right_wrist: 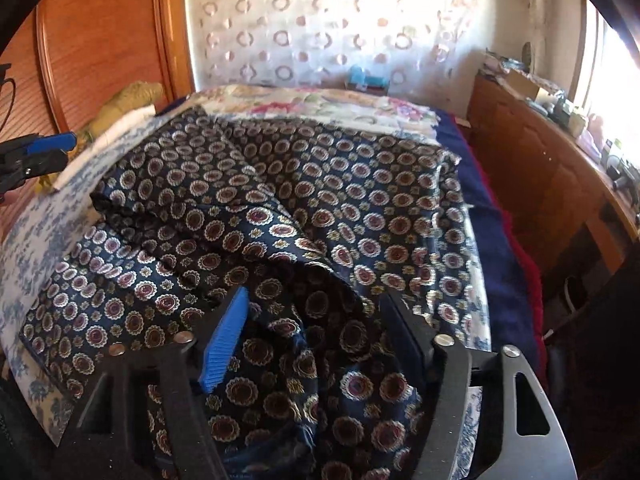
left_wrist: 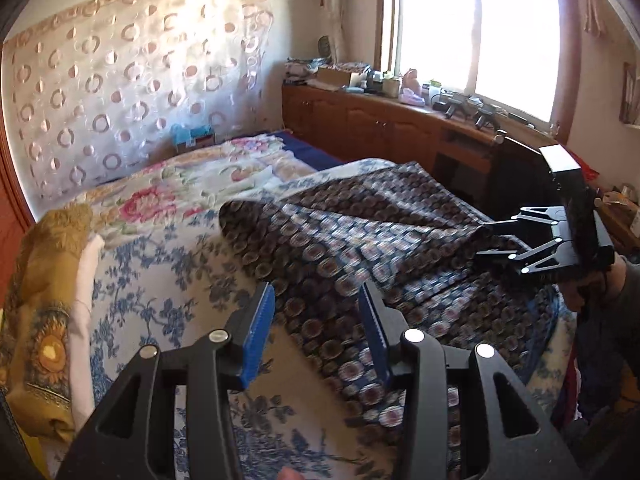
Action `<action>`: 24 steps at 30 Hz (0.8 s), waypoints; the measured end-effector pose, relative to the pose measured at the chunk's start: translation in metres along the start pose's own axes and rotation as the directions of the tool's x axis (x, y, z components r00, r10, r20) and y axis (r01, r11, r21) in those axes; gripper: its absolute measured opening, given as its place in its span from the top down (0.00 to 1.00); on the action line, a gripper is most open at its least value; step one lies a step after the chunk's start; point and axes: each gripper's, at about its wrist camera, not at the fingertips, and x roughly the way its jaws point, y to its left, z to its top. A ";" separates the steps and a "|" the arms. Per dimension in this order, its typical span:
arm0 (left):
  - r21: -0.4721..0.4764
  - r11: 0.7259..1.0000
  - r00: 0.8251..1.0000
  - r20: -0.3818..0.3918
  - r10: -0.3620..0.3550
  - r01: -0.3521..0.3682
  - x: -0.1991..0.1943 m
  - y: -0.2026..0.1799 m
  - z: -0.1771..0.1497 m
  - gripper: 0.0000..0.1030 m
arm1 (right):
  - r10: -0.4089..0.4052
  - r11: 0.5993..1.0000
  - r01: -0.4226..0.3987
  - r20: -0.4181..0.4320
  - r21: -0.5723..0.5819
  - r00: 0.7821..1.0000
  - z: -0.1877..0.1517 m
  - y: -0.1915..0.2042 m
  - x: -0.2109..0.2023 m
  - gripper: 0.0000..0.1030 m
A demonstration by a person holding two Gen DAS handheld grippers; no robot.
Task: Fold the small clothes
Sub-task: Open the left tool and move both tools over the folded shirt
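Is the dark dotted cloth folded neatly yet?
No. The cloth lies rumpled on the bed, with loose ridges and one flap turned over.

Navy medallion-print garment (right_wrist: 320, 208) rumpled on the bed (right_wrist: 36, 248), a fold between the right gripper's (right_wrist: 316, 340) parted fingers (right_wrist: 224, 344)

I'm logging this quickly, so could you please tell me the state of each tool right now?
Left tool: open, empty, above the cloth.
Right tool: open, cloth bunched between its fingers, not clamped.
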 end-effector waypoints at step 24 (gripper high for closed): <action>-0.015 0.997 0.998 0.001 -0.069 0.069 0.026 0.025 -0.020 0.58 | -0.101 0.995 0.100 0.053 0.015 0.993 0.004 0.016 -0.041 0.98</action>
